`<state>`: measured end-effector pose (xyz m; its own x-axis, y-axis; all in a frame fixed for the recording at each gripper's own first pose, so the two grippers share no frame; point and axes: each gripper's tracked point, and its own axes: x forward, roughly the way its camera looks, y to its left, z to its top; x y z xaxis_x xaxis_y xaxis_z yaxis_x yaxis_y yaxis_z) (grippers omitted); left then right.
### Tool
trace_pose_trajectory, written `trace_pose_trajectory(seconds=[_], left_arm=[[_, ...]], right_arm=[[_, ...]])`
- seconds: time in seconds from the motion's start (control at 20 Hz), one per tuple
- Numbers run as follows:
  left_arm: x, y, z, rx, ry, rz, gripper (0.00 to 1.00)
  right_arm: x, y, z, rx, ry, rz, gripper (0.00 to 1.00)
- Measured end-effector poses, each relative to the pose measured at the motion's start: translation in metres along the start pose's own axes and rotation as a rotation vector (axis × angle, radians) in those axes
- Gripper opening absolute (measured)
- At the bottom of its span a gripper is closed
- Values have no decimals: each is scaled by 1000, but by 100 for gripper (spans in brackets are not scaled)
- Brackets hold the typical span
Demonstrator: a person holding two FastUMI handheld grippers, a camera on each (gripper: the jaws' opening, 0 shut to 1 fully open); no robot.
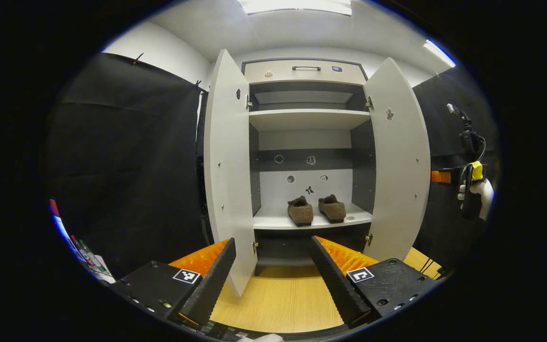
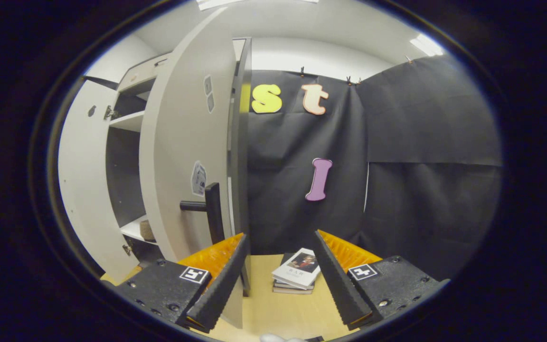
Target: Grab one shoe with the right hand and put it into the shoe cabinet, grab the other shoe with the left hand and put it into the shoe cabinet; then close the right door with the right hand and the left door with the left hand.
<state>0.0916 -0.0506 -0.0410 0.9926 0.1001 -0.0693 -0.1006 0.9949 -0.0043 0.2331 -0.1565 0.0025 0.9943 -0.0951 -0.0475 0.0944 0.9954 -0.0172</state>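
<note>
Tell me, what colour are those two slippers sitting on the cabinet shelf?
Brown: the two fuzzy brown slippers sit side by side on the white cabinet shelf, clearest in the left gripper view.

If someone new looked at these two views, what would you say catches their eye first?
Most likely the tall shoe cabinet straight ahead in the left gripper view, both doors swung wide, with a pair of brown shoes side by side on a lower shelf. Next, in the right gripper view, the right door looms close, its black handle just beyond the open right gripper, and a small stack of books lies on the floor.
</note>
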Motion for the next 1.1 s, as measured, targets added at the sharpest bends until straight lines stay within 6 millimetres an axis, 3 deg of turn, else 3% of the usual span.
trace_pose_trajectory(seconds=[0.4, 0.6, 0.75, 1.05, 1.1], left_arm=[[1, 16, -2, -11, 22, 2, 96], [-5, 33, -5, 2, 31, 19, 96], [-8, 43, -8, 4, 40, 18, 96], [-3, 74, -7, -1, 34, 5, 96], [0, 82, -5, 5, 31, 4, 96]], right_arm=[[-3, 92, -11, -4, -25, 129, 93], [0, 137, -17, 12, -26, 201, 93], [-20, 146, -28, 7, 10, 242, 94], [-77, 140, -47, -16, 26, 206, 90], [-90, 135, -48, -24, 23, 191, 95]])
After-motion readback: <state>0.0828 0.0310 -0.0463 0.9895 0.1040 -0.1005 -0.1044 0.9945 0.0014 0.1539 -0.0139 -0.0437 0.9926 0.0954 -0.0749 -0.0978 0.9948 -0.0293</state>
